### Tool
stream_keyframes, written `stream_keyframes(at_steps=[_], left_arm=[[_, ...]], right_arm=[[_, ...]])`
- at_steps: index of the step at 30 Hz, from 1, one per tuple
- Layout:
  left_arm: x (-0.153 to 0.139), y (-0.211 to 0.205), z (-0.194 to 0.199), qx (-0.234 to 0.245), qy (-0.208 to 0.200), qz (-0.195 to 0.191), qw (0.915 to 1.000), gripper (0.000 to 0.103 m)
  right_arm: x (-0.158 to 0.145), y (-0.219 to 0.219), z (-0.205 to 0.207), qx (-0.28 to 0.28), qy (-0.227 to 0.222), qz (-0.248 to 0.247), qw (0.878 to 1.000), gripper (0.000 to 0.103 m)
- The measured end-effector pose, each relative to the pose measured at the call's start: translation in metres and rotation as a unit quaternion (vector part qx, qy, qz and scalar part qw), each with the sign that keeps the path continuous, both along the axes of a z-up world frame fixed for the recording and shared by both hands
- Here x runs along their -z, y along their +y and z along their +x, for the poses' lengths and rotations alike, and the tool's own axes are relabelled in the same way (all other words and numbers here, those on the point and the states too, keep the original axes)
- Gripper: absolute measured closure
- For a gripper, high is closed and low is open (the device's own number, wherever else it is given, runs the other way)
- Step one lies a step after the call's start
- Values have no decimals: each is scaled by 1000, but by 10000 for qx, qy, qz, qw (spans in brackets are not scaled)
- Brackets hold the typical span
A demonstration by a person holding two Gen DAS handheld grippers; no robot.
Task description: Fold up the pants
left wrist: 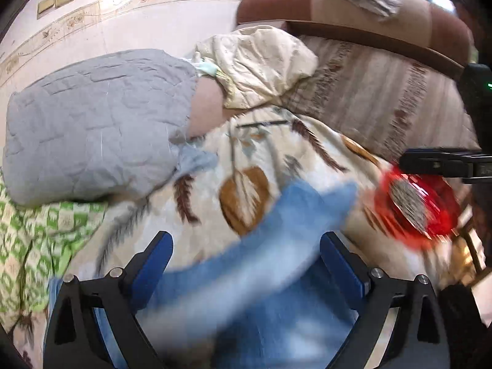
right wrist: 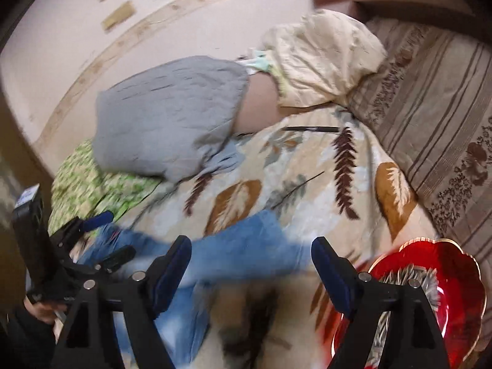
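Blue jeans (left wrist: 276, 246) lie blurred on a leaf-patterned blanket (left wrist: 246, 147). My left gripper (left wrist: 249, 252) hangs over them with its blue-padded jaws wide apart, and the denim passes under and between the pads without being pinched. In the right wrist view the jeans (right wrist: 240, 249) stretch across between the fingers of my right gripper (right wrist: 252, 246), which is also open and grips nothing. The left gripper (right wrist: 112, 235) shows there at the left edge, open over the other end of the jeans, with a hand under it.
A red glass dish (right wrist: 430, 292) sits on the blanket close to the right gripper's right finger. A grey pillow (left wrist: 92, 129) and a cream pillow (left wrist: 255, 64) lie at the far side by the wall. Green checked cloth (left wrist: 37, 240) is at left, a striped cover (right wrist: 430, 123) at right.
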State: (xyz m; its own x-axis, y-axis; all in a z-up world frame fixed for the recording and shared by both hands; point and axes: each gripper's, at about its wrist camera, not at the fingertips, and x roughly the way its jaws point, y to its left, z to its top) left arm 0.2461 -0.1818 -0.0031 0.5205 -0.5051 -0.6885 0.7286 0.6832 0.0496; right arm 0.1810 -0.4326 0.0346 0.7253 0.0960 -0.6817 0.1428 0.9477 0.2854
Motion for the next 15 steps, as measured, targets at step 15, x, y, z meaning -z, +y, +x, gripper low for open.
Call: stream_keyframes(at_steps=[15], left_arm=[[76,48,-116,-410,199,571,9973,7]], right_arm=[[76,66,0,-861,812,612,9911,22]])
